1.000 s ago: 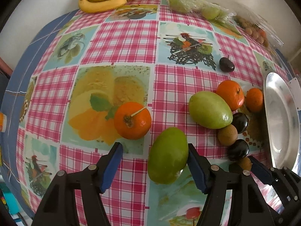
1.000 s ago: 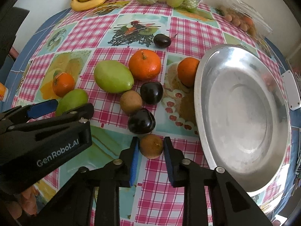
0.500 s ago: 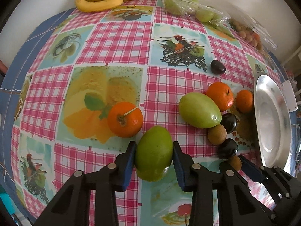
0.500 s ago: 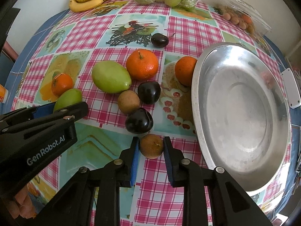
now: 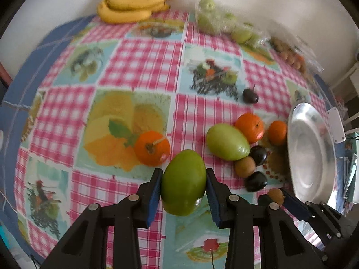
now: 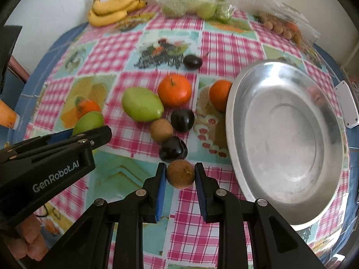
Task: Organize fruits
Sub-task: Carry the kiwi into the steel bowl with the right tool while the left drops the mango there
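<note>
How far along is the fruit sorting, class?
Done: nothing; the metal dish holds no fruit. In hand: the left gripper clamps a green mango; the right gripper clamps a brown fruit. Left: another mango, oranges, dark plums on the tablecloth.

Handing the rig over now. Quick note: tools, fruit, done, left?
Left tool: shut on the green oval mango.
Right tool: shut on the small round brown fruit, beside the round silver metal plate.
Done: both fruits gripped; plate holds nothing.
Left: plate both, then the loose oranges, dark plums, second green mango and brown fruit on the checked tablecloth.
</note>
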